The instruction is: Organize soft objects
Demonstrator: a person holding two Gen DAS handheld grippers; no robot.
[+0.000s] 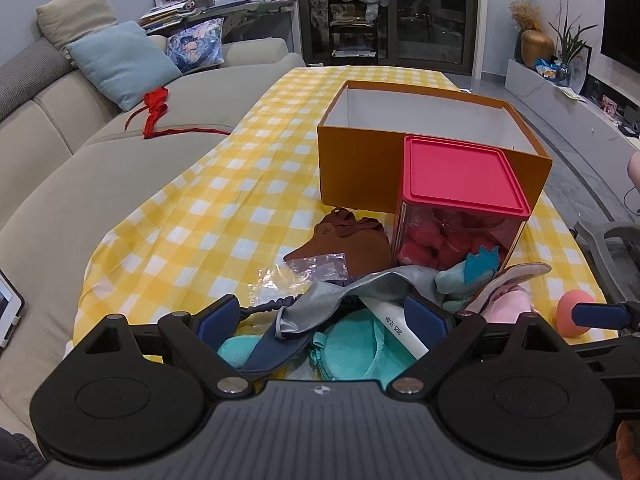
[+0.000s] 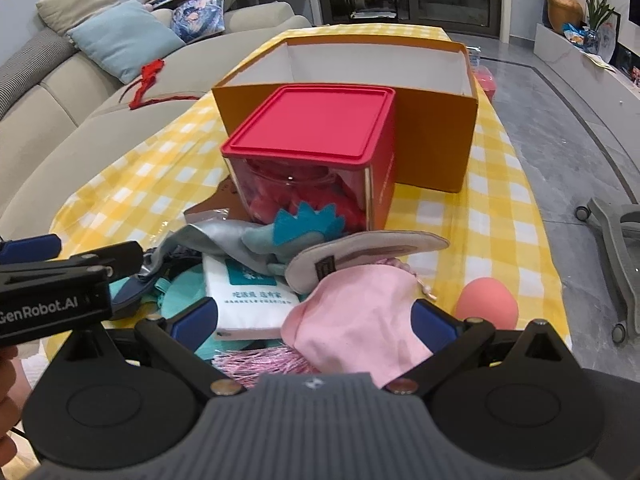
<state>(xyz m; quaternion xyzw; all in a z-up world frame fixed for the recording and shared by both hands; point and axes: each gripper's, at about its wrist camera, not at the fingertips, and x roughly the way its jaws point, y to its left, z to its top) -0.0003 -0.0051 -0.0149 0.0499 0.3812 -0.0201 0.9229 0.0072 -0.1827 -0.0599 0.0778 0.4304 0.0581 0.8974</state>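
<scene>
One bench under a yellow-and-white checked cloth [image 1: 192, 216], running from the bottom of the frame toward the top centre in both views. One orange box [image 1: 360, 168], open-topped and white inside, sits mid-frame; its long axis runs across the frame in the left wrist view. One clear square container with a red lid [image 1: 460, 176] stands just in front of it, upright, red soft pieces inside. The soft objects lie heaped at the near edge of the bench, lower centre in both views: one grey satin piece [image 1: 376, 286], long axis left to right; one teal plush toy [image 2: 304, 228] with spiky blue felt, leaning against the container; one grey insole-shaped piece [image 2: 372, 250], long axis pointing to the right of the frame and tilted slightly up; one pink cloth [image 2: 360, 312]; one teal pouch [image 1: 352, 354]; one brown cloth [image 1: 352, 244], flat, left of the container; one white packet [image 2: 252, 300]; one peach egg-shaped sponge [image 2: 488, 300], apart at lower right. Left gripper [image 1: 320, 316]: jaws spread, over the teal pouch and grey satin, pinching nothing. Right gripper [image 2: 316, 318]: jaws spread, straddling the pink cloth and white packet, no grip visible. One red ribbon [image 1: 156, 108] lies on the sofa at upper left.
</scene>
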